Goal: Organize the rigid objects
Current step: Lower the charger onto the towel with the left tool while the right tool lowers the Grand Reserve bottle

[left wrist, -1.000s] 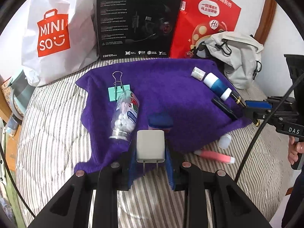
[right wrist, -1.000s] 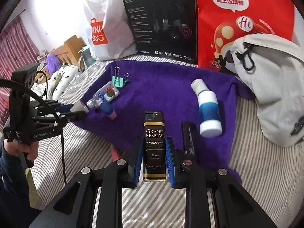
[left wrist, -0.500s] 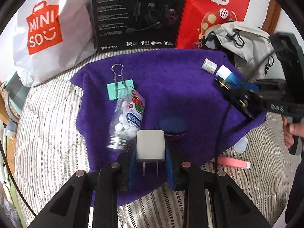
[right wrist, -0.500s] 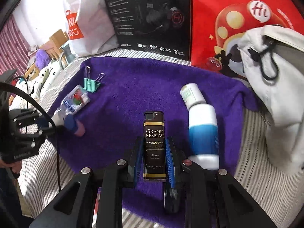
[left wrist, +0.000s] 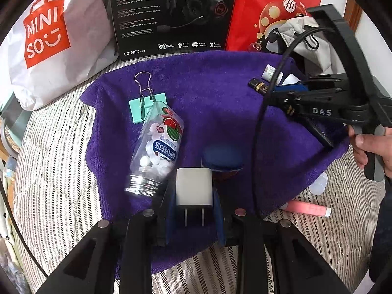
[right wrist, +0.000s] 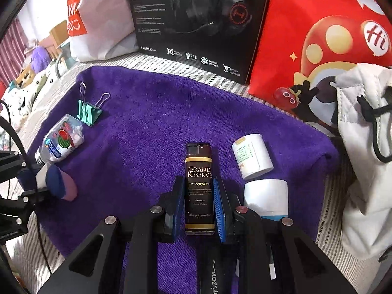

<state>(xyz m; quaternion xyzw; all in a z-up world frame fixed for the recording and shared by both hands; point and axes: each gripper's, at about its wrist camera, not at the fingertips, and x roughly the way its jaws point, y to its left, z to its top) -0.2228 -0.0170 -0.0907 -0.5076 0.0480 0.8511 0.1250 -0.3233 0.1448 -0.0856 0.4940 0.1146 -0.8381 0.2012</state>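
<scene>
Carrying both loads inward over the purple fleece towel (right wrist: 152, 132), I've brought my left fingers (left wrist: 193, 216) pinching the white plug-in charger (left wrist: 194, 186) and my right fingers (right wrist: 199, 208) pinching the dark rectangular lighter (right wrist: 199, 186) above it, ready to set down.

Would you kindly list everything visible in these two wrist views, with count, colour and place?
Towel: one, purple, spread on striped bedding.
Charger plug: one, white, in left gripper.
Lighter: one, dark brown, in right gripper.
Candy bottle: one, clear, lying on towel.
Binder clip: one, mint green, beside candy bottle.
White bottles: two, towel's right side.
Pink tube: one, on bedding off the towel.
Headset box: one, black, behind.
Shopping bags: one white, one red, behind.
Grey bag: one, right.
Left gripper: shut.
Right gripper: shut.
</scene>
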